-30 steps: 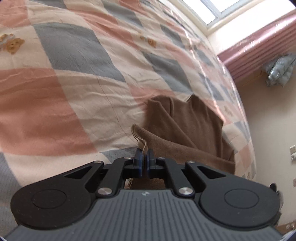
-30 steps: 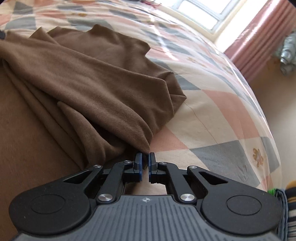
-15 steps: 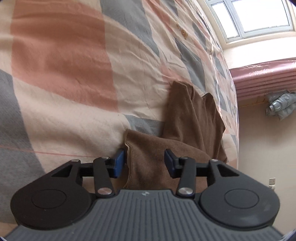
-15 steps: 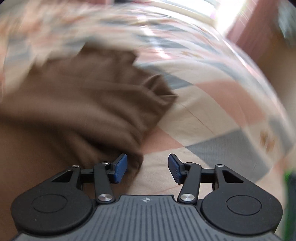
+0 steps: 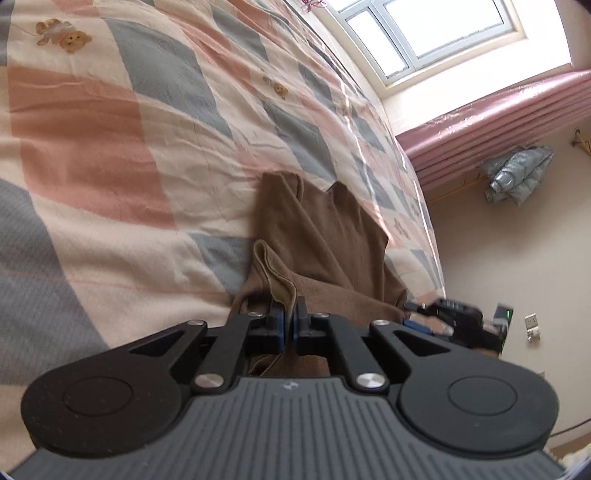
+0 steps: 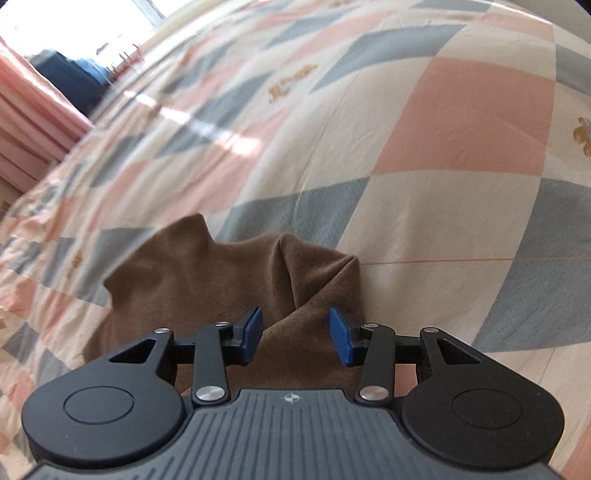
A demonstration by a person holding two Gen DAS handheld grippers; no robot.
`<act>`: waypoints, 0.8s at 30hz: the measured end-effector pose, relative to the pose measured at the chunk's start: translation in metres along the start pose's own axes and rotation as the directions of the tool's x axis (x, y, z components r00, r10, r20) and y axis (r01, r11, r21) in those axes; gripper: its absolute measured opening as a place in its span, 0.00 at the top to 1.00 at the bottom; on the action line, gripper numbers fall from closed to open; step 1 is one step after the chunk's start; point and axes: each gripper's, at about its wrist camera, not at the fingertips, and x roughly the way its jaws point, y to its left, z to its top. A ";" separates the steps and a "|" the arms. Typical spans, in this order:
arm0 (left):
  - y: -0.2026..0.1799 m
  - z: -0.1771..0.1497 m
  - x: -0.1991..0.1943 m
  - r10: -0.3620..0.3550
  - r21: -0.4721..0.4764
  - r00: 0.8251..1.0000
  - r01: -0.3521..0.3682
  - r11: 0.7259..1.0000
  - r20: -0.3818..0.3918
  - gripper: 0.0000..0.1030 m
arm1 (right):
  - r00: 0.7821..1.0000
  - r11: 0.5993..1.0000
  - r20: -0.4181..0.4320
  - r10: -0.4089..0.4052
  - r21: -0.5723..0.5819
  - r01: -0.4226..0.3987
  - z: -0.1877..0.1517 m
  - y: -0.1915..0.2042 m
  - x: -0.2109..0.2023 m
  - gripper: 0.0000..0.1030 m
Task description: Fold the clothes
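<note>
The brown garment (image 5: 325, 236), a soft knit top as far as the folds let one judge, lies bunched on a patchwork quilt (image 5: 110, 147) of pink, grey and cream squares, near the side of the bed that drops to the floor. The left gripper (image 5: 287, 318) has its jaws pinched narrow on a doubled hem edge at the near end of the cloth, with a pale lining showing at the fold. The right gripper (image 6: 295, 332) stands wide, its blue pads (image 6: 341, 338) on either side of a raised ridge of the same brown fabric (image 6: 229, 280) but not closed on it.

The step in hand looks like securing a second hold, so that the piece can be lifted and spread or laid over. The next move probably calls for the right jaws to close on that ridge, catching one clean edge rather than a wad of layers, which would twist the fold.

Room is generous across the quilt to the far side and toward the window (image 5: 443, 33). It is tight toward the bed edge, where the pink curtain (image 5: 498, 122) hangs beyond and a dark blurred object, seemingly the other device, shows in the left view.
</note>
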 end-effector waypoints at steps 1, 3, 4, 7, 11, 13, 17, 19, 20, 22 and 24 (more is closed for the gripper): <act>0.001 -0.002 0.001 0.001 -0.002 1.000 -0.001 1.000 -0.004 0.98 | 0.998 0.998 -0.008 -0.056 -0.028 0.056 0.000 0.006 0.005 0.56; 0.003 -0.007 0.000 -0.018 -0.011 1.000 0.018 1.000 -0.002 0.98 | 0.986 0.982 -0.018 -0.168 -0.086 0.166 0.001 0.018 0.016 0.56; 0.003 -0.009 0.000 -0.025 -0.013 1.000 0.025 1.000 0.001 0.98 | 0.983 0.979 -0.022 -0.181 -0.100 0.178 0.000 0.019 0.020 0.65; 0.005 -0.012 -0.003 -0.041 -0.021 0.999 0.041 0.999 0.000 0.98 | 0.986 0.982 -0.002 -0.166 -0.092 0.165 -0.004 0.015 0.016 0.96; 0.009 -0.016 0.000 -0.032 -0.027 0.999 0.032 0.999 -0.020 0.98 | 0.989 0.994 0.136 -0.060 -0.085 0.071 -0.019 0.017 -0.024 0.96; 0.013 -0.019 -0.001 -0.032 -0.041 0.999 0.031 0.999 -0.019 0.98 | 0.976 0.983 0.217 0.004 -0.181 0.037 -0.032 0.028 -0.040 0.96; 0.017 -0.022 -0.010 -0.036 -0.063 0.999 0.036 0.997 0.005 0.98 | 0.980 0.921 0.195 0.041 -0.387 0.038 -0.046 0.052 -0.012 0.70; 0.016 -0.023 -0.012 -0.028 -0.065 1.000 0.028 0.997 0.001 0.98 | 0.995 0.920 0.099 0.027 -0.393 0.014 -0.047 0.051 0.017 0.46; 0.016 -0.024 -0.012 -0.019 -0.064 1.000 0.018 0.998 -0.005 0.98 | 0.995 0.925 0.095 0.032 -0.381 0.006 -0.046 0.050 0.020 0.49; 0.019 -0.023 -0.008 -0.006 -0.066 1.000 0.005 0.998 -0.013 0.98 | 0.982 0.935 0.157 0.109 -0.350 -0.047 -0.044 0.043 -0.001 0.49; 0.023 -0.022 -0.002 0.007 -0.078 1.000 -0.008 0.997 -0.018 0.98 | 0.961 0.946 0.228 0.156 -0.315 -0.079 -0.041 0.032 -0.025 0.53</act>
